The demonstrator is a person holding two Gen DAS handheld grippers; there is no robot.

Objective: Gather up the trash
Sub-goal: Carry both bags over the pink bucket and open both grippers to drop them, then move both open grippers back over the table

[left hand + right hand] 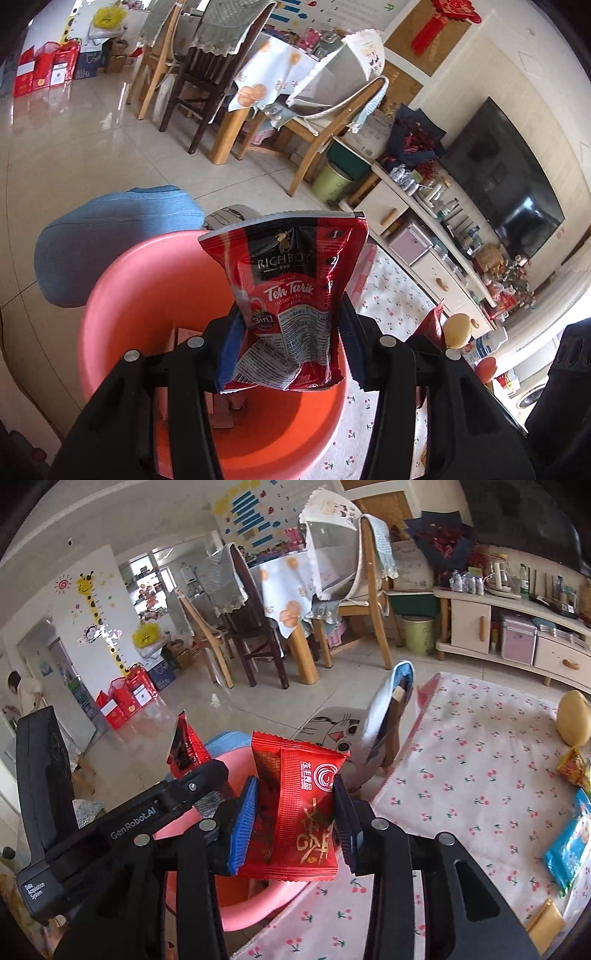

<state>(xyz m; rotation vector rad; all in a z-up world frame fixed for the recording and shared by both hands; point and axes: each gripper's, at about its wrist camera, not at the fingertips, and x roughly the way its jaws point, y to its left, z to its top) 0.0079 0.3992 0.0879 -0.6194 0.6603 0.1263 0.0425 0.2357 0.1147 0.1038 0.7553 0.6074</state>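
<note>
My left gripper point(288, 343) is shut on a red and black Teh Tarik milk tea sachet point(291, 288), held upright over the open mouth of a pink plastic bin point(147, 280). Some paper scraps lie at the bin's bottom. In the right wrist view my right gripper point(293, 812) is shut on a red snack wrapper point(299, 812) with gold characters, above the bin's rim point(251, 912) at the table's edge. The left gripper point(147, 812) with its sachet point(186, 749) shows to the left of it.
A cherry-print tablecloth point(480, 794) covers the table, with a blue packet point(569, 845), a yellow packet point(576, 768) and a pear point(574, 720) at the right. A blue stool point(110, 240) stands behind the bin. Chairs point(207, 81), a dining table and a TV cabinet point(517, 635) lie beyond.
</note>
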